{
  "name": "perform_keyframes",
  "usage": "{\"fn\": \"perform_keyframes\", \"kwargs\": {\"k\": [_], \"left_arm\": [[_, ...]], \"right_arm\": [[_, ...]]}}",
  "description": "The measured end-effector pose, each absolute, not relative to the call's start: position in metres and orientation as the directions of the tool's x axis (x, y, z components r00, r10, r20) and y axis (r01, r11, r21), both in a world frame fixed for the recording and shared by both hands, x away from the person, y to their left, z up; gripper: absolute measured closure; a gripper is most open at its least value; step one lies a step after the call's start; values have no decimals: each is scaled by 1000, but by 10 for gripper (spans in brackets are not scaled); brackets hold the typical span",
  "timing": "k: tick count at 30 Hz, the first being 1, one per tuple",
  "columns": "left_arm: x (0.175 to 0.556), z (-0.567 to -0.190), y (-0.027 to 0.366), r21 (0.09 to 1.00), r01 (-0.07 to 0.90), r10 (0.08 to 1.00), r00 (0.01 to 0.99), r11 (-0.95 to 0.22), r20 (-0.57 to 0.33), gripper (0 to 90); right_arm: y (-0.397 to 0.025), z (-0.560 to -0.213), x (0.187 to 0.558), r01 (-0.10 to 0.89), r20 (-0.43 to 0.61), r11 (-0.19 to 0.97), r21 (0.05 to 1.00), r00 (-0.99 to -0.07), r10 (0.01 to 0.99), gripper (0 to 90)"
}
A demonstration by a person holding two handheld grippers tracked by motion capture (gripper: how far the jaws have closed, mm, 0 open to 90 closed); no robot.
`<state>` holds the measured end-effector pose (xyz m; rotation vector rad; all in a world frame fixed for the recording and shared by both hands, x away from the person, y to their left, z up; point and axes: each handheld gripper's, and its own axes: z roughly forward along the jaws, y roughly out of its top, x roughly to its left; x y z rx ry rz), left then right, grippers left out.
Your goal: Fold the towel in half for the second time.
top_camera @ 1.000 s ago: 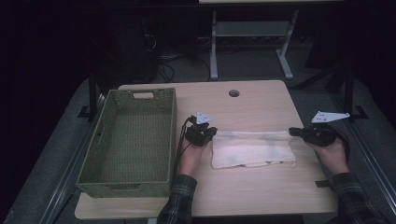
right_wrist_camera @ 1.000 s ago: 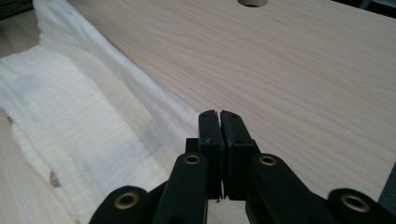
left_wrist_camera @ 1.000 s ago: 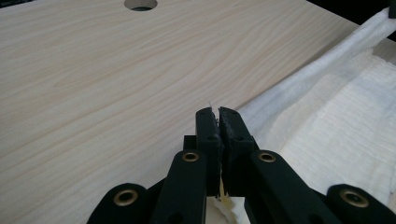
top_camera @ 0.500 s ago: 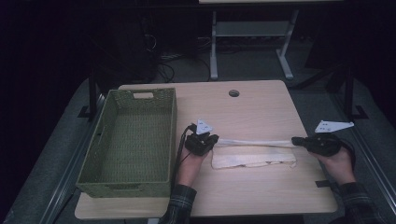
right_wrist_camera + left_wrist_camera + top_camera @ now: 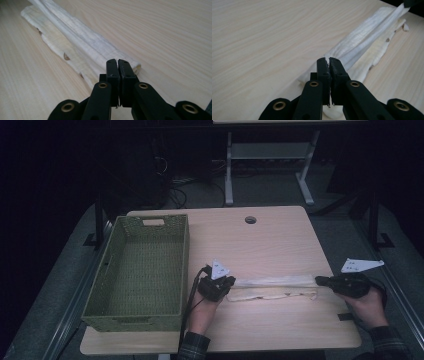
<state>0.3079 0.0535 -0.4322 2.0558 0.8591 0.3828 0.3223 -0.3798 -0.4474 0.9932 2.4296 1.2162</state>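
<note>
High view: I see the cloth [image 5: 272, 288] stretched between my left gripper [image 5: 226, 287] and right gripper [image 5: 320, 280], both fingers clamped on its ends, above the counter [image 5: 280, 240].

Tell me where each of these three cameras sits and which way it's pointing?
High view: above the person's side, looking forward and down on the pale wooden table; both forearms enter from below.
Left gripper view: rides the left hand-held gripper, looking along its shut black jaws.
Right gripper view: rides the right hand-held gripper, looking along its shut black jaws.
Shared: all three show the long cream folded cloth pinched at both ends.
</note>
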Motion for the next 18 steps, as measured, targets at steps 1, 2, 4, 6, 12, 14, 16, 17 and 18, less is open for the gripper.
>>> {"fn": "perform_keyframes", "kwargs": {"k": [1, 2, 4, 6, 12, 14, 16, 17, 18], "left_arm": [[305, -435, 53, 804, 439, 694, 718, -402, -44, 872], [303, -436, 53, 802, 442, 694, 719, -401, -50, 872], [299, -440, 53, 795, 448, 690, 722, -409, -52, 872], [295, -444, 53, 791, 454, 686, 725, -410, -60, 872], [292, -457, 52, 762, 478, 681, 729, -436, -68, 865], [291, -457, 51, 757, 484, 680, 730, -439, -72, 856], [290, -454, 52, 762, 483, 680, 729, -432, -77, 809], [290, -452, 52, 764, 487, 681, 727, -423, -86, 768], [290, -449, 54, 765, 482, 679, 730, -427, -81, 741]], "right_arm": [[-380, -448, 321, 467, 81, 420, 778, -737, 671, 880], [-380, -449, 319, 468, 80, 422, 776, -737, 671, 880], [-380, -451, 317, 476, 83, 427, 769, -736, 671, 879], [-380, -452, 316, 478, 82, 432, 765, -738, 670, 880], [-378, -460, 314, 492, 87, 457, 741, -745, 661, 873], [-378, -461, 313, 498, 92, 459, 736, -745, 660, 862], [-380, -461, 311, 506, 110, 442, 741, -740, 663, 795], [-382, -459, 311, 515, 127, 430, 742, -737, 663, 765], [-385, -457, 310, 511, 133, 420, 750, -738, 662, 750]]}}
